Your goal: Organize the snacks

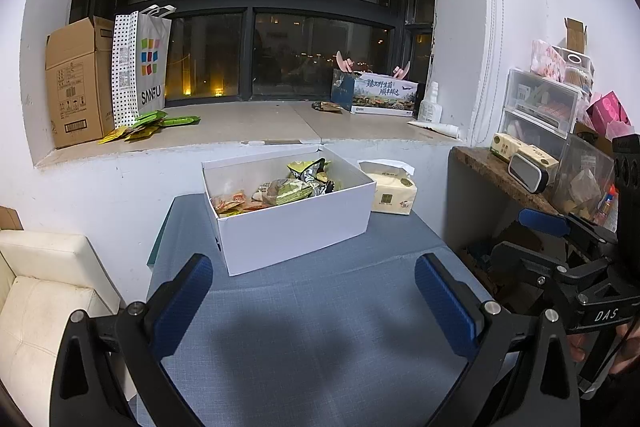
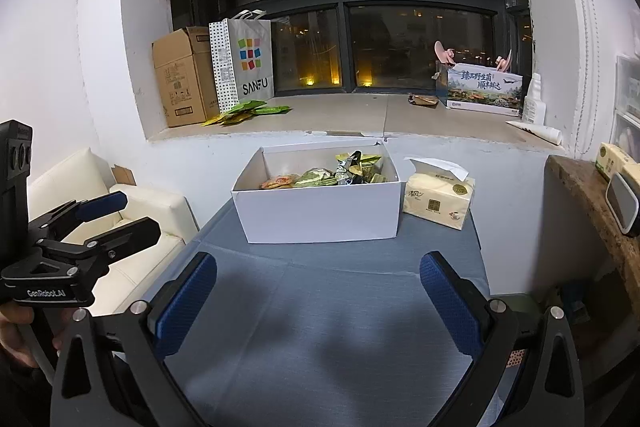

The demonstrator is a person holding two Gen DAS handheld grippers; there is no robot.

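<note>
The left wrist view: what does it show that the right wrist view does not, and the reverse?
Only the left wrist view shows the clear plastic drawers and the pink box on the right. Only the right wrist view shows the left gripper from the side, beside the cream sofa. Both show the white box of snacks, the tissue pack, the SANFU bag and green packets on the sill.

One white box (image 2: 320, 215), one tissue pack (image 2: 438, 201), two cardboard-and-paper containers on the sill.
</note>
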